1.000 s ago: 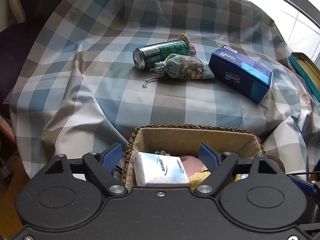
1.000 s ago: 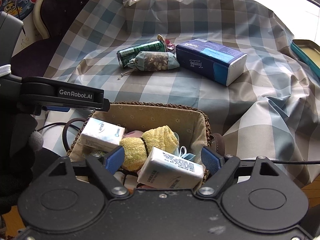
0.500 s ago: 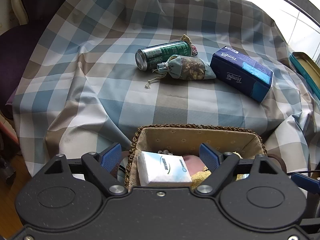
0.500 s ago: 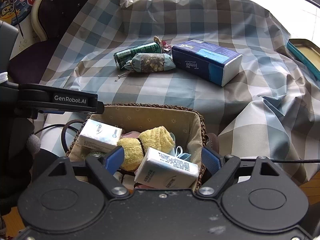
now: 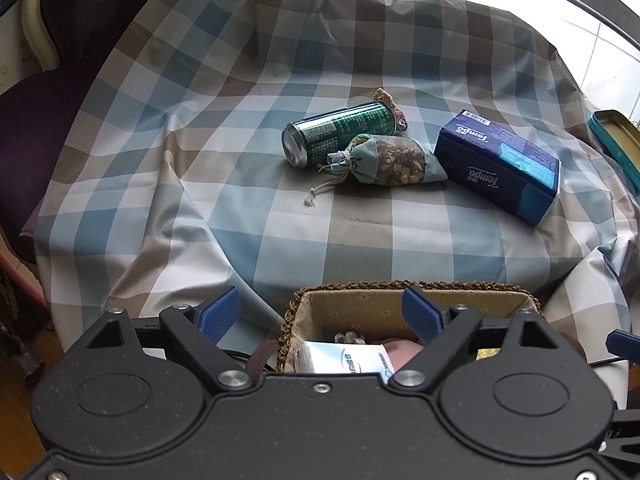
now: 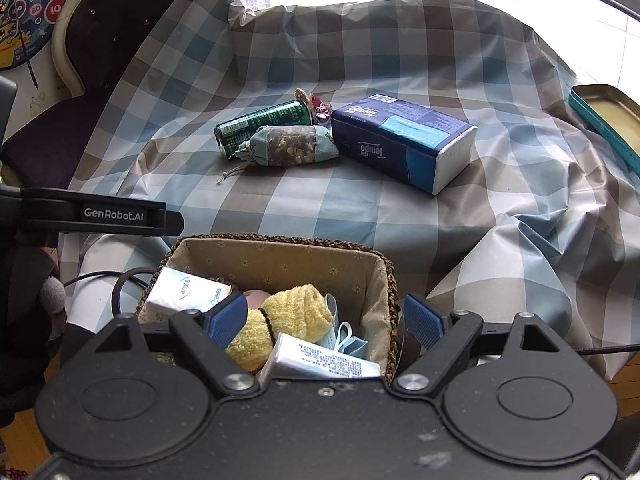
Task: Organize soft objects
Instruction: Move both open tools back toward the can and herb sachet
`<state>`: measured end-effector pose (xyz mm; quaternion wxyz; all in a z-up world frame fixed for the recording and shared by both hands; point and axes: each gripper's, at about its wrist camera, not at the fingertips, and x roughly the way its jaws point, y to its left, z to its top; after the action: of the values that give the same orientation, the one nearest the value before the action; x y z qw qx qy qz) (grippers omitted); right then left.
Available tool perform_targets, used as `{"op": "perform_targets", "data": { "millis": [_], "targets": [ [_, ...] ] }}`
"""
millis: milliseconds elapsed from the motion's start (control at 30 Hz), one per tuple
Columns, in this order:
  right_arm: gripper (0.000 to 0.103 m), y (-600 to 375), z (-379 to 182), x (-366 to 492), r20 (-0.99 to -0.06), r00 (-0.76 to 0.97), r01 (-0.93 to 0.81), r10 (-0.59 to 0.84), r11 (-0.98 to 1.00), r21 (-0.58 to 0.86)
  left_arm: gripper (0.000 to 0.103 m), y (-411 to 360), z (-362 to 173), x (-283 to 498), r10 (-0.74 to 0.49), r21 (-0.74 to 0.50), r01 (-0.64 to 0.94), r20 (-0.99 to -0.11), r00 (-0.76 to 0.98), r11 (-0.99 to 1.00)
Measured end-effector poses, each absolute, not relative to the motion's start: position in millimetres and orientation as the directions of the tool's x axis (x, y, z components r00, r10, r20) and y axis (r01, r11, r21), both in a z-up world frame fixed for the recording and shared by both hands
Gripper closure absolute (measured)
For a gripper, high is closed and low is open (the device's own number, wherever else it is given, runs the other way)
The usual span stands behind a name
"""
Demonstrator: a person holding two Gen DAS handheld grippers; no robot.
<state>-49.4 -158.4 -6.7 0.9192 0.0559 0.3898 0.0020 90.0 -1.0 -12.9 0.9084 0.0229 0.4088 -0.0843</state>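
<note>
Left gripper (image 5: 320, 314): jaws wide, nothing between them, hovering at the near left corner of the wicker basket (image 5: 460, 285). Right gripper (image 6: 326, 318): jaws wide and empty, above the basket's near end.

On the checked cloth (image 5: 248, 220), left to right: green can (image 5: 340, 132) on its side, drawstring sachet (image 5: 388, 158) touching the can's near side, dark blue Tempo tissue pack (image 5: 498, 162) just beside the sachet's right end, teal tin (image 5: 614, 140) at the far right edge. The sachet and Tempo pack lie outside the basket.

The left view shows only one white tissue packet (image 5: 348, 358) and a bit of pink in the basket. The right view shows more: that packet at the left wall, a yellow fuzzy roll (image 6: 284, 322) in the middle, a second white packet (image 6: 320, 362) at the near edge, and a blue face mask (image 6: 344, 336) by the right wall.

Versus 1.0 s ago: objects lie in the same arrangement; the left view now shows less of the basket's contents, with the basket shifted right in frame.
</note>
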Motion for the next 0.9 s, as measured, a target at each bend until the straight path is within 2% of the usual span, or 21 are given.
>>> {"op": "perform_targets", "data": {
  "millis": [167, 700, 800, 900],
  "targets": [
    [0.016, -165.4, 0.1, -28.0, -0.705, 0.708, 0.044, 0.031, 0.995, 0.088, 0.016, -3.7, -9.5, 105.2, -0.125, -0.006, 0.179, -0.739, 0.662, 0.984],
    [0.015, -190.9, 3.2, 42.7, -0.708, 0.706, 0.087, -0.011, 0.994, 0.071, 0.015, -26.0, -12.4, 162.7, -0.134, 0.032, 0.229, -0.729, 0.671, 0.973],
    [0.015, -194.0, -1.0, 54.0, -0.716, 0.698, 0.096, -0.011, 0.992, 0.079, 0.01, -33.3, -19.7, 175.4, -0.148, 0.034, 0.251, -0.729, 0.668, 0.967],
    [0.015, -196.5, -4.0, 64.3, -0.724, 0.69, 0.105, -0.001, 0.99, 0.099, 0.009, -42.2, -30.5, 187.1, -0.162, 0.036, 0.276, -0.732, 0.661, 0.96]
  ]
}}
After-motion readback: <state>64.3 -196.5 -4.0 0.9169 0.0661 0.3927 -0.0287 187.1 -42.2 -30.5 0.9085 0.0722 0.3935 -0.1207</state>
